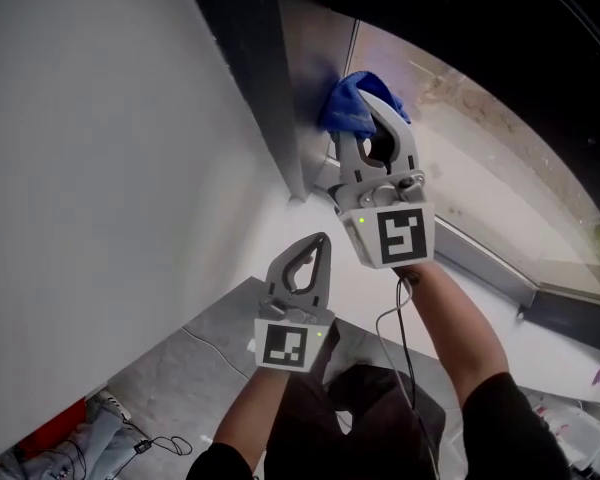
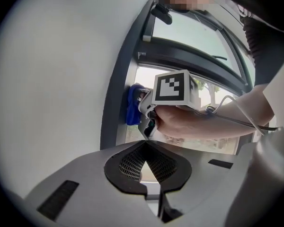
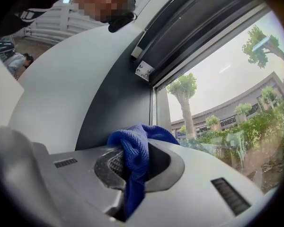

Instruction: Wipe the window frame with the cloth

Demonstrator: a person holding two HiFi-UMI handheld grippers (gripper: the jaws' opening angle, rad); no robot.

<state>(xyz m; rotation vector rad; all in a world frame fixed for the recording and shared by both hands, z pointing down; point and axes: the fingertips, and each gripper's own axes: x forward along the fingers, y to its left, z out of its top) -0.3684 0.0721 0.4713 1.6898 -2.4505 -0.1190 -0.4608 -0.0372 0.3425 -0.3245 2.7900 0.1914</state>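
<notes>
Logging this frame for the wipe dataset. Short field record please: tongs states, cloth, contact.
left tongs: shut, empty, held back from the window
right tongs: shut on the blue cloth
cloth position: bunched against the dark window frame, beside the glass
wiping tool: right tongs only

A plain indoor room by a large window is shown: a white wall (image 3: 71,79) and dark window frame (image 3: 118,103) are seen just beyond the right gripper's (image 3: 135,148) jaws, and trees (image 3: 187,91) and a long building (image 3: 236,105) further ahead, outside.
</notes>
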